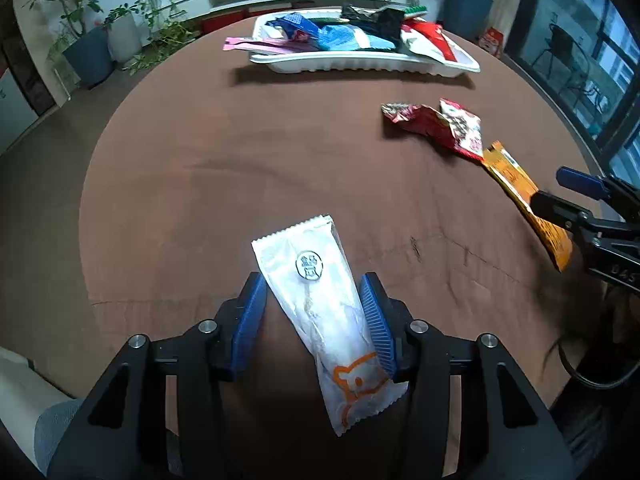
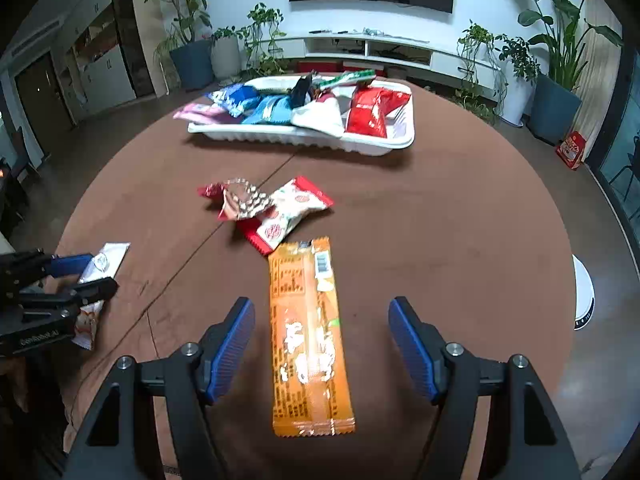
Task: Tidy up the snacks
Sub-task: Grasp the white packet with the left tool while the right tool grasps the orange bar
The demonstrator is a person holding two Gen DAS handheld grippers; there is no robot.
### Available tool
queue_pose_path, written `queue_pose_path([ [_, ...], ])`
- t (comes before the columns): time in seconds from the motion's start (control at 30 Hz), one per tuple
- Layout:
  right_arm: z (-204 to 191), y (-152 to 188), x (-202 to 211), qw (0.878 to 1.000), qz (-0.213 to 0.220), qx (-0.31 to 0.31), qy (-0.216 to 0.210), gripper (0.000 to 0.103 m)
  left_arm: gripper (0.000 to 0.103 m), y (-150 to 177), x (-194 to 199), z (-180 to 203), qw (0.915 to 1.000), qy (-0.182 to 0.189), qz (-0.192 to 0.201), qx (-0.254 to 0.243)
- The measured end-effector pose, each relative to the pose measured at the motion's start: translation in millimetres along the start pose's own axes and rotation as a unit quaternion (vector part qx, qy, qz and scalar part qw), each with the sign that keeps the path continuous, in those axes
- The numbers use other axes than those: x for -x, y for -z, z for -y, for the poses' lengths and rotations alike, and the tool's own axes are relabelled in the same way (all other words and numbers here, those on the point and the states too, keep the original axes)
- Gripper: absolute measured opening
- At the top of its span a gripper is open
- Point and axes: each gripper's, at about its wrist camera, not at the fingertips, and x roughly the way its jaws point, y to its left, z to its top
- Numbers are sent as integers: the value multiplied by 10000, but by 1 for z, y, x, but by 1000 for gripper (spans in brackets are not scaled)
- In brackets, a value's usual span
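A white snack packet with an orange bear print (image 1: 328, 312) lies on the round brown table between the blue pads of my left gripper (image 1: 316, 308); the pads stand apart, the right one touching the packet's edge. It also shows in the right wrist view (image 2: 102, 268). An orange snack bar (image 2: 308, 336) lies flat between the wide-open fingers of my right gripper (image 2: 322, 344), untouched; it shows in the left wrist view too (image 1: 520, 196). A white tray (image 2: 304, 140) with several snack packets stands at the table's far side.
Two red and white snack packets (image 2: 268, 208) lie mid-table between the orange bar and the tray (image 1: 360, 65). The table edge curves close on both sides. Potted plants, a low white shelf and a white round object (image 2: 583, 292) stand beyond the table.
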Motion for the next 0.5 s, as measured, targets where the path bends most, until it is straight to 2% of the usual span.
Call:
queue_pose_path([
  [0.17,1,5,0,9999,-39,-95,19,72,48,8,6,0,10000,32,-61,-18],
  [0.33,-6,6,-7,9998,-214,35,29,72,48,15,8,-4,9999,150,57,6],
  [0.47,-9,7,-13,9992,-389,126,25,69,43,18,10,-2,9997,140,92,-191],
  [0.5,-9,7,-11,9992,-387,112,13,69,38,18,10,-3,9996,166,96,-198],
])
